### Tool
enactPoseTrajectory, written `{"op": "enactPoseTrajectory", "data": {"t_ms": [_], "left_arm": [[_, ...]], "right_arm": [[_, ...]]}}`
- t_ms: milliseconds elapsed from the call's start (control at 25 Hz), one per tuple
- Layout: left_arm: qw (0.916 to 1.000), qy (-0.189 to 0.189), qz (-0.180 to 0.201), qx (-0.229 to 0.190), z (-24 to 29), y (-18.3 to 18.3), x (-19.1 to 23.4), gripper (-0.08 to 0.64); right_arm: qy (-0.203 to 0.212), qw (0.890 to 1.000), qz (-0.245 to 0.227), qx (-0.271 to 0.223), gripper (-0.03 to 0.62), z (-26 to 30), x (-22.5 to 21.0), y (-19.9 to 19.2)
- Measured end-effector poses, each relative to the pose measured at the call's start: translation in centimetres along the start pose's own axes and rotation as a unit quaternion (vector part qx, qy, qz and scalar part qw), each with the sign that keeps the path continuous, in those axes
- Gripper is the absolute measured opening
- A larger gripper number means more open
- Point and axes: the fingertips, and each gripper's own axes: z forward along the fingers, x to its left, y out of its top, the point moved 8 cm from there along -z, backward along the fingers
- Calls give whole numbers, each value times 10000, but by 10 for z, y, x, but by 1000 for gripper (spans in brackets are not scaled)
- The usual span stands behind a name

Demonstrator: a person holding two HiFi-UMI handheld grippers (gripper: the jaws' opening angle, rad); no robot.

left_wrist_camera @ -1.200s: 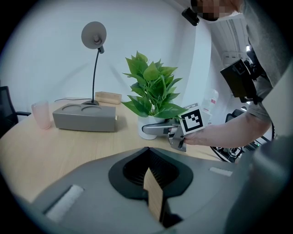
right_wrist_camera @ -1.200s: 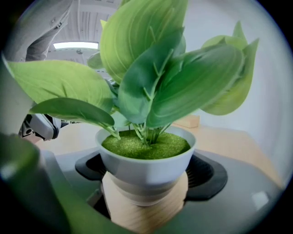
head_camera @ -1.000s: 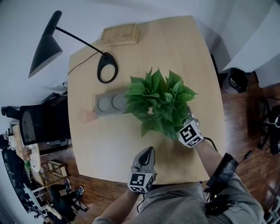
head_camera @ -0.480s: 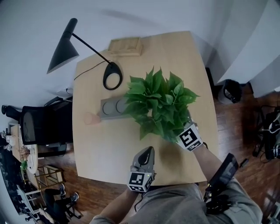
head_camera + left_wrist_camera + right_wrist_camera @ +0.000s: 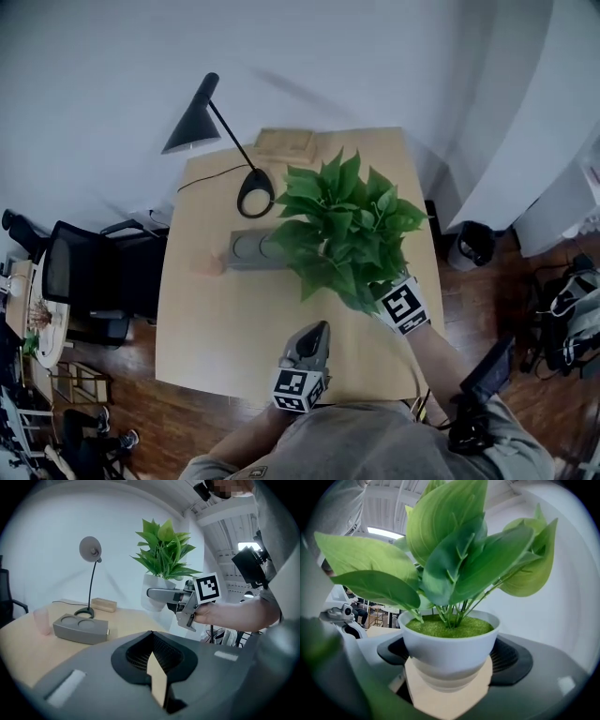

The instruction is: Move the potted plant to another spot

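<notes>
The potted plant [image 5: 345,223], broad green leaves in a white pot [image 5: 447,648], is held over the right half of the wooden table [image 5: 211,328]. My right gripper [image 5: 392,292] is shut on the pot's lower part, with a jaw on each side. In the left gripper view the pot [image 5: 153,588] hangs just above the tabletop at the right gripper's fingers [image 5: 157,594]. Leaves hide the pot in the head view. My left gripper [image 5: 317,333] is shut and empty above the table's near edge, its jaws [image 5: 157,686] closed together.
A black desk lamp [image 5: 202,122] with a round base [image 5: 255,194] stands at the back left. A grey two-hole block [image 5: 253,248], a pink cup [image 5: 206,265] and a wooden block [image 5: 286,142] are on the table. A black chair [image 5: 94,281] stands left, a bin [image 5: 466,246] right.
The head view has pulled back, so the table looks smaller. The plant has risen with my right gripper and shifted a little toward the far side. The left gripper holds its place.
</notes>
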Motion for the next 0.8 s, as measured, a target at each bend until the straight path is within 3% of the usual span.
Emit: {"op": "enactPoseTrajectory", "data": {"t_ms": [240, 480, 800], "left_arm": [[9984, -60, 143, -542, -36, 9, -3, -6], [9965, 84, 218, -798, -28, 27, -4, -6], [9933, 534, 291, -983, -27, 49, 11, -6]], "right_arm": [[-89, 9996, -36, -261, 518, -12, 29, 41], [8, 9991, -153, -384, 518, -19, 24, 57], [326, 9987, 19, -383, 518, -9, 31, 46]]}}
